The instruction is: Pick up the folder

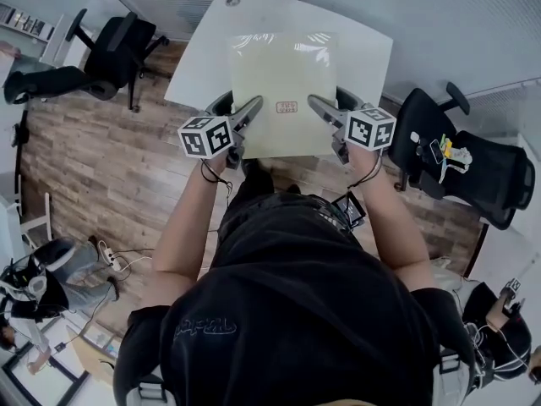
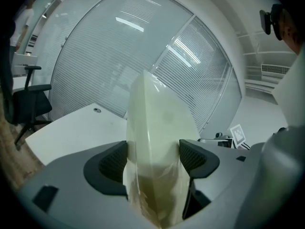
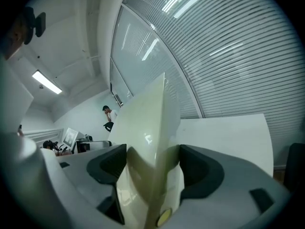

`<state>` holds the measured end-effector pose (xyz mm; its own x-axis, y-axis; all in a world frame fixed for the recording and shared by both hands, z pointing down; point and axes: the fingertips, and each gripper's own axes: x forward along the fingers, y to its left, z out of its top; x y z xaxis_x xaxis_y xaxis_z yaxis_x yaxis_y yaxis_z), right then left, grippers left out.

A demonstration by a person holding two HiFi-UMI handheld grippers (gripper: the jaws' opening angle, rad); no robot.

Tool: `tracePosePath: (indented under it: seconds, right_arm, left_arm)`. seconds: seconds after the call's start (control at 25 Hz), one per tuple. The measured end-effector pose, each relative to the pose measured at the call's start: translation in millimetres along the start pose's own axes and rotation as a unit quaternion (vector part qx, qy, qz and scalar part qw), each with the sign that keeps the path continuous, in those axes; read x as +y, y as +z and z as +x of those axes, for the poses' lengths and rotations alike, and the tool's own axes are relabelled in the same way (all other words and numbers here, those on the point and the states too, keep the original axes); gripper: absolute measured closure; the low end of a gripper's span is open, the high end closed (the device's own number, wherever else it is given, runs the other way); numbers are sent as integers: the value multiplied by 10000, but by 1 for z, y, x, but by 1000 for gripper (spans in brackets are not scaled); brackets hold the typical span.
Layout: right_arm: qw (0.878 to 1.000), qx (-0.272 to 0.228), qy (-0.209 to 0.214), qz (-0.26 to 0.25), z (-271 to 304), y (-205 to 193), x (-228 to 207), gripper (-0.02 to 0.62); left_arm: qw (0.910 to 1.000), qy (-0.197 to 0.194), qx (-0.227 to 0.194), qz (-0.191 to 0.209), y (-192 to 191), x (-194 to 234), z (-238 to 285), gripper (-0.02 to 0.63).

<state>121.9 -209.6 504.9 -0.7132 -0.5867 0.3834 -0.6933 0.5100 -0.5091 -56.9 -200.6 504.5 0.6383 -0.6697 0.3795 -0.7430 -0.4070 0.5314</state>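
Note:
A pale cream, translucent folder (image 1: 283, 91) with a small red stamp is held flat above the white table (image 1: 203, 53). My left gripper (image 1: 251, 108) is shut on its near left edge, and my right gripper (image 1: 316, 105) is shut on its near right edge. In the left gripper view the folder (image 2: 157, 142) stands edge-on, pinched between the two dark pads (image 2: 112, 163). The right gripper view shows the same: the folder (image 3: 150, 142) is squeezed between the black pads (image 3: 200, 168).
Black office chairs stand at the left (image 1: 114, 53) and at the right (image 1: 465, 163) of the table, on a wooden floor (image 1: 101, 167). Glass walls with blinds (image 2: 114, 61) rise behind the table. A person (image 3: 110, 114) stands far off in the right gripper view.

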Motion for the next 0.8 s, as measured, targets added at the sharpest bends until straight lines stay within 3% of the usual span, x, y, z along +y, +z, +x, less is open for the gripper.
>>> tracePosePath:
  seconds: [0.48, 0.8]
  right_arm:
    - [9997, 13, 246, -34, -63, -42, 10, 259]
    - [9995, -53, 304, -32, -77, -48, 30, 259]
  left_arm:
    - [9996, 241, -110, -5, -54, -57, -31, 258]
    - [9995, 289, -131, 65, -58, -71, -53, 258]
